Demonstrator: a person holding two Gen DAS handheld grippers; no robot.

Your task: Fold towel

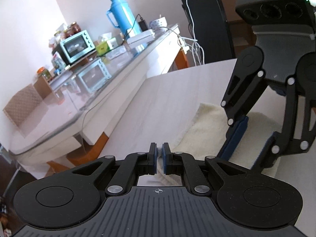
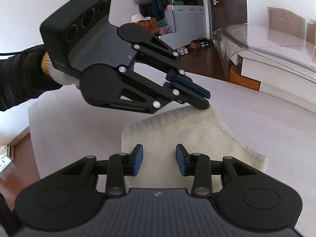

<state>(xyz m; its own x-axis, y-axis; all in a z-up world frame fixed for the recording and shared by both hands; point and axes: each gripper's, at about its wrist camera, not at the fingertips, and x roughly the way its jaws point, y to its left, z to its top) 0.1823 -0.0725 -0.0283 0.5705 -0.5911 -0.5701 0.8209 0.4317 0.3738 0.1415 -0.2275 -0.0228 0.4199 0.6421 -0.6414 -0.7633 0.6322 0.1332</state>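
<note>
The right gripper (image 2: 159, 162), matte black plastic with blue rubber pads, hovers low over the towel (image 2: 189, 136) with its jaws apart and nothing between them. The towel is cream terry cloth with a deep, fluffy pile; it lies folded into a thick, roughly rectangular pad on the pale wood-grain table (image 2: 79, 122). One long edge shows a fringe of loose fibres, and the near left edge shows a ribbed woven band.

The left gripper (image 2: 205, 103) reaches in from the left, its jaws together and clamped on the far corner of the towel, which is drawn up into a small peak at the fingertips. From the left wrist view, a sliver of cream cloth shows between the blue pads (image 1: 155, 157). A white knit glove (image 2: 59, 75) with a yellow cuff and a black quilted sleeve (image 2: 17, 79) show behind the left gripper's housing.

Beyond the far edge of the table stands a long glass-topped sideboard (image 1: 126, 65). It carries a blue plastic thermos jug (image 1: 123, 16), a mint-green toaster oven (image 1: 78, 46), jars, and a patterned ceramic bowl (image 1: 158, 22).
</note>
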